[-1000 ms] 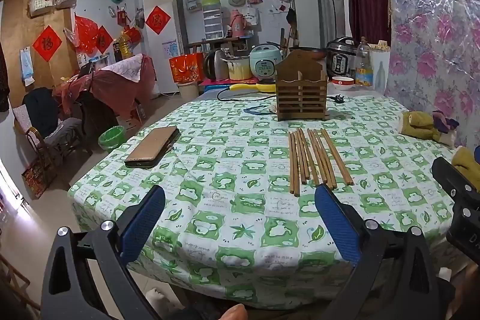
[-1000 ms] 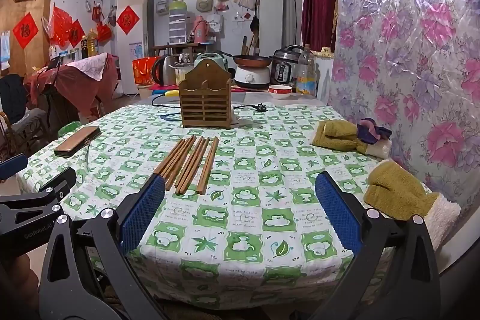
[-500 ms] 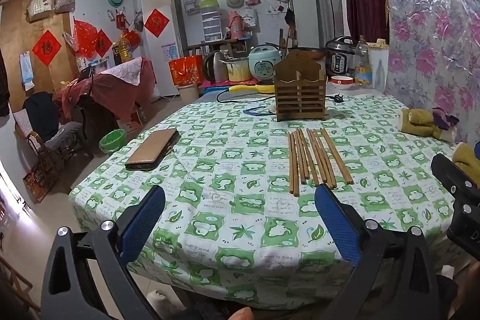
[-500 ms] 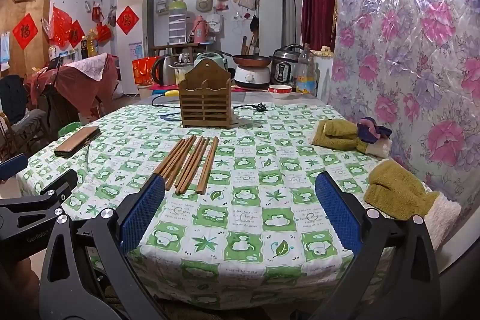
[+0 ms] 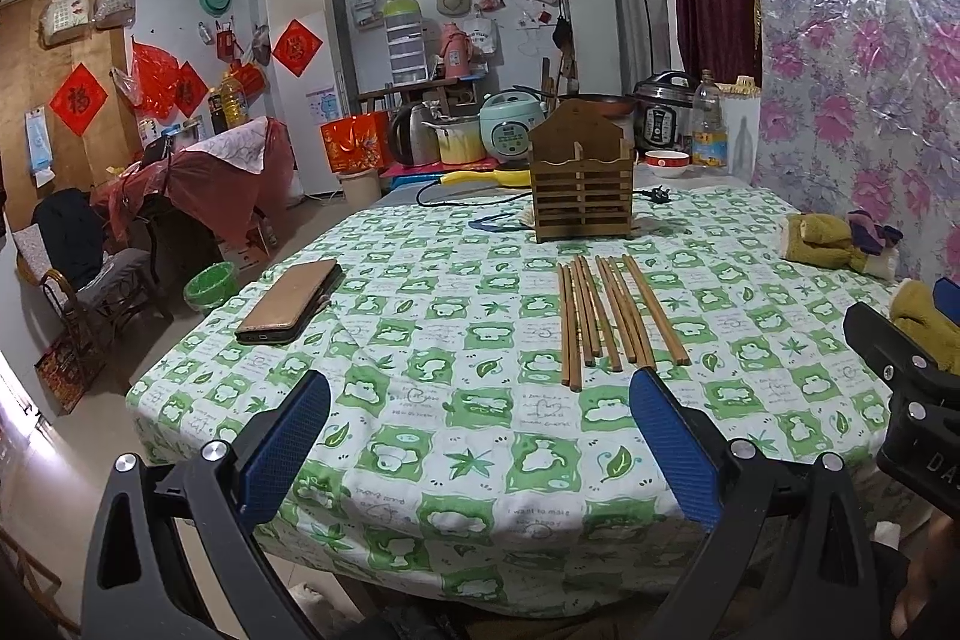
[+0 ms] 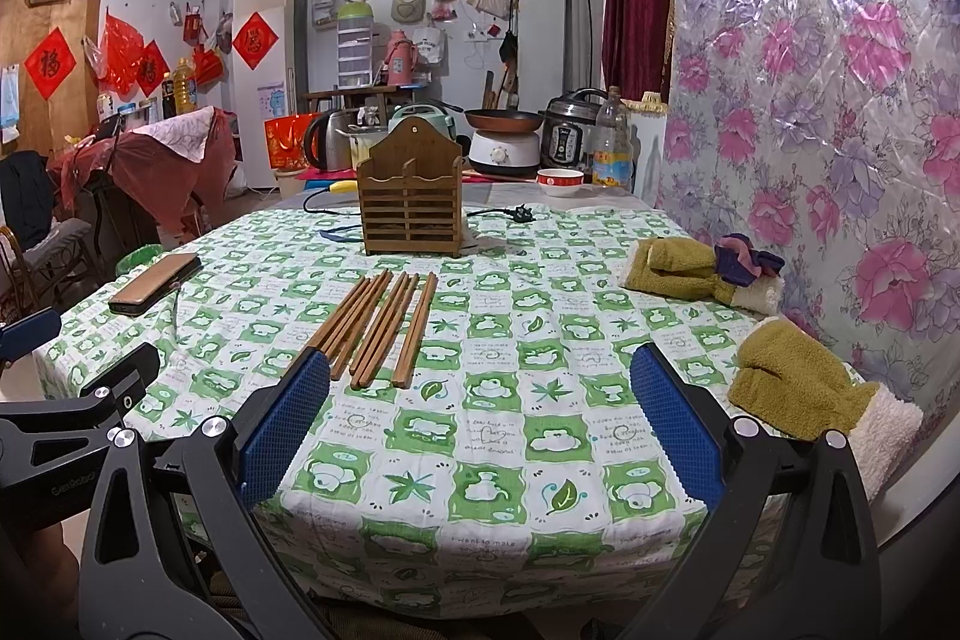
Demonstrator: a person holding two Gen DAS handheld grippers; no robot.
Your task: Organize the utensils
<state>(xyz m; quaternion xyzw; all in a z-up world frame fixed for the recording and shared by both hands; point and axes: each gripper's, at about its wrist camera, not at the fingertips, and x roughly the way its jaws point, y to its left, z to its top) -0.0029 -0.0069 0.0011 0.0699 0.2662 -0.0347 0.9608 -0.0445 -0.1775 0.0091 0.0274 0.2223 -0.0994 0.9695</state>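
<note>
Several brown wooden chopsticks point(image 5: 606, 316) lie side by side on the green-and-white tablecloth point(image 5: 456, 382); they also show in the right wrist view point(image 6: 378, 322). A wooden slatted utensil holder point(image 5: 582, 184) stands upright behind them, also in the right wrist view point(image 6: 411, 199). My left gripper point(image 5: 480, 436) is open and empty, near the table's front edge, short of the chopsticks. My right gripper point(image 6: 480, 430) is open and empty, at the front edge to the right of the chopsticks' near ends.
A phone in a brown case point(image 5: 291, 301) lies at the table's left. Olive plush mittens point(image 6: 798, 382) and another pair point(image 6: 690, 268) lie along the right by the floral wall. A power cord point(image 6: 498, 214), bowl point(image 6: 559, 181) and cookers sit at the back.
The left wrist view has tilted slightly, showing a little more of the room above. The right gripper has hardly moved. Nothing on the table has changed.
</note>
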